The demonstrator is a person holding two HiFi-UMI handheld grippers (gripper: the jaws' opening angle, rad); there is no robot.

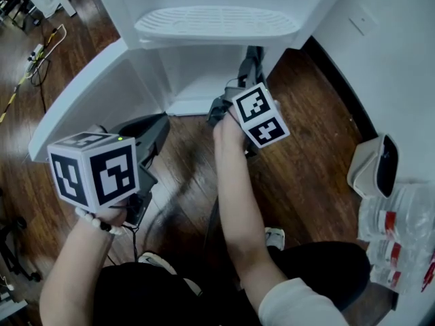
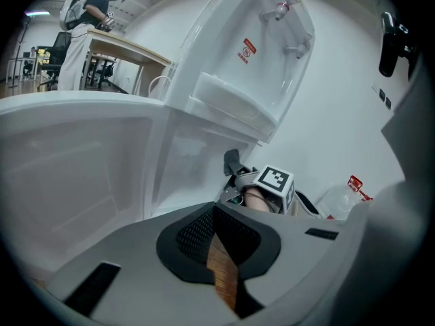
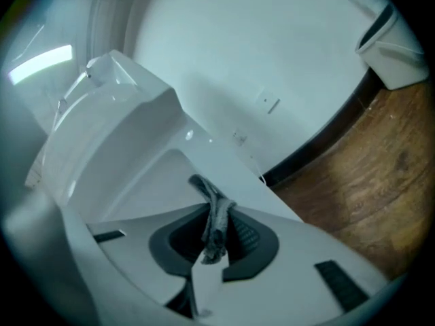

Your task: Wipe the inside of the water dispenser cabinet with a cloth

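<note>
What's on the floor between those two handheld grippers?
Nothing. In the head view, only bare wooden floor separates the left gripper from the right gripper.

A white bin stands near packaged bottles on wooden floor.

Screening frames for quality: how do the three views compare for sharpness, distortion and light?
Head view: sharp, dim floor, bright cabinet. Left gripper view: sharp, fisheye-bent, dark corners. Right gripper view: soft, fisheye-bent, cloth blurred.

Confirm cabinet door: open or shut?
Open. The door is swung out to the left, the cabinet inside shows, and the right tool grips the cloth.
</note>
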